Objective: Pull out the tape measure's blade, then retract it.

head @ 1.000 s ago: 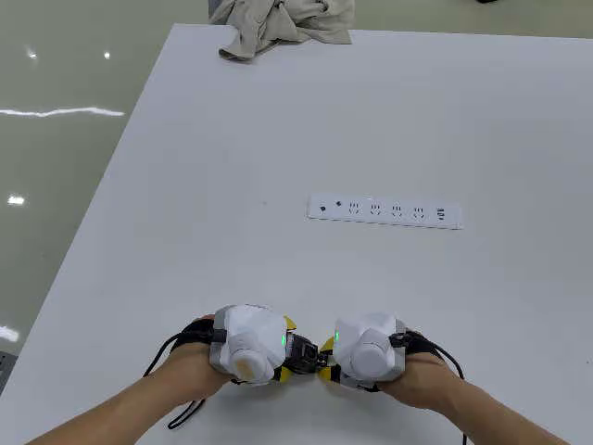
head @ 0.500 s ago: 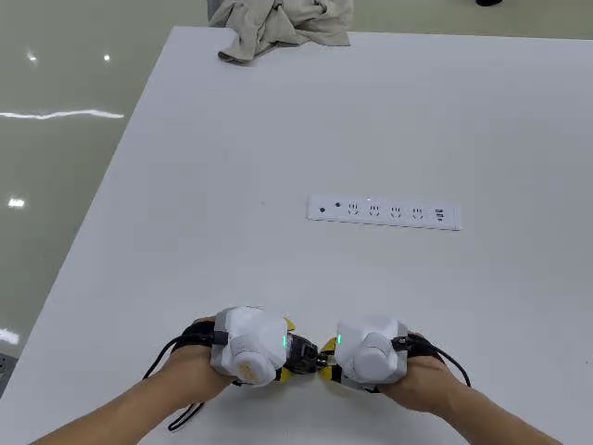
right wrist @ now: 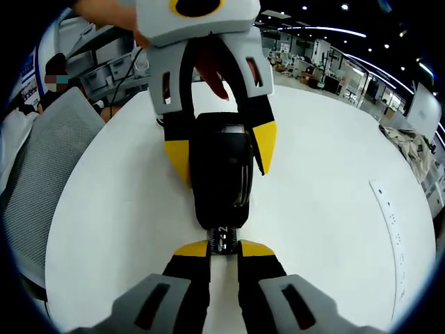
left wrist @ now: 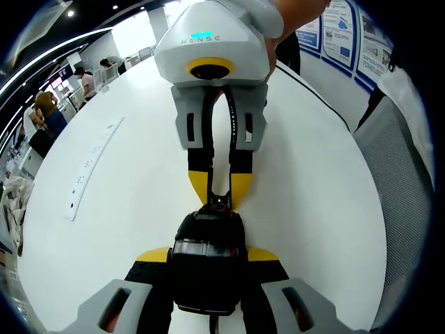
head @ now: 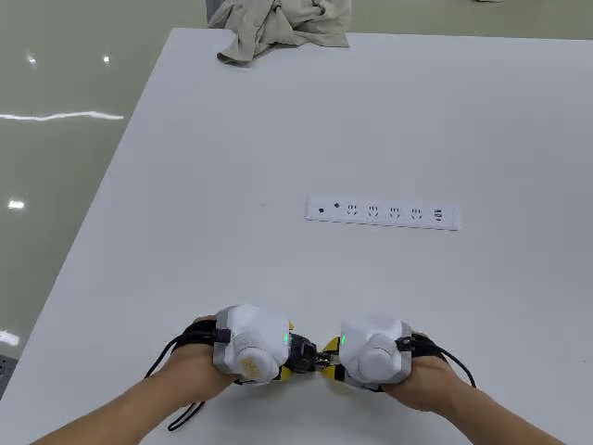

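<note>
Two grippers meet nose to nose near the front edge of the white table (head: 278, 139), in the person's hands. The left gripper (left wrist: 208, 254) has its yellow-tipped jaws clamped on the sides of the black tape measure (left wrist: 208, 261), which sits just above the tabletop. The right gripper (right wrist: 224, 249) has its jaws pinched together on the blade (right wrist: 222, 240), of which a short stub shows outside the case. Small black figures are printed on that stub, too fine to read with certainty.

In the left gripper view, grey lettering on the right gripper's white housing, under a teal light, looks like "KENSE". Posters with blue headings hang on the wall behind it, their text illegible.

In the head view the table's left edge runs diagonally away, with shiny floor beyond it. Most of the surface ahead of the grippers lies bare. A white power strip (head: 382, 212) lies flat well ahead of them, and a crumpled beige cloth (head: 278, 23) sits at the far edge. A grey mesh chair (right wrist: 42, 160) stands just off the table's near side.
</note>
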Tool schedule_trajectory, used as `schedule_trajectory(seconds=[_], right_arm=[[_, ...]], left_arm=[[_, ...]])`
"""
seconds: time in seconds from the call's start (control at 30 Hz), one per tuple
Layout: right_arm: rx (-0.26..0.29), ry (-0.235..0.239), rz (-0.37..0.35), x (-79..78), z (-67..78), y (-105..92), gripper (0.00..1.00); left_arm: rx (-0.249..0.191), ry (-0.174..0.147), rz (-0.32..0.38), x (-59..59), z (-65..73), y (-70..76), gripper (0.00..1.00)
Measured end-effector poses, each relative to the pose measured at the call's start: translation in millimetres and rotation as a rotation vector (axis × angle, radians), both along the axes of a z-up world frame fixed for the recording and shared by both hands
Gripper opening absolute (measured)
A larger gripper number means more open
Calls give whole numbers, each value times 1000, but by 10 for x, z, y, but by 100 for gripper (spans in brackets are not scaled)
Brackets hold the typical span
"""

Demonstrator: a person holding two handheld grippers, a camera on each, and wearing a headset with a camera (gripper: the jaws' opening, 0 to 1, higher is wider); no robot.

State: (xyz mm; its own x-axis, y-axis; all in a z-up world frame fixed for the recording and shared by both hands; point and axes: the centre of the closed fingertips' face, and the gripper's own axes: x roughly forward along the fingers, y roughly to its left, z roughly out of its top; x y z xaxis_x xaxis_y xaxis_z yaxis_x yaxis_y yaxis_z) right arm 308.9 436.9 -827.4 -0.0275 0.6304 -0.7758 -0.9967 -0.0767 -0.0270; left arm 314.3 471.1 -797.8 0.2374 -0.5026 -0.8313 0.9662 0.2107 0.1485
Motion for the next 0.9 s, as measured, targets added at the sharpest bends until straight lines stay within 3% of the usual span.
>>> schedule_trajectory(seconds=[0.9], right_arm=[[-6, 21, -33, 46, -4, -208, 12]], left_arm=[[15, 13, -7, 0, -17, 1, 34]])
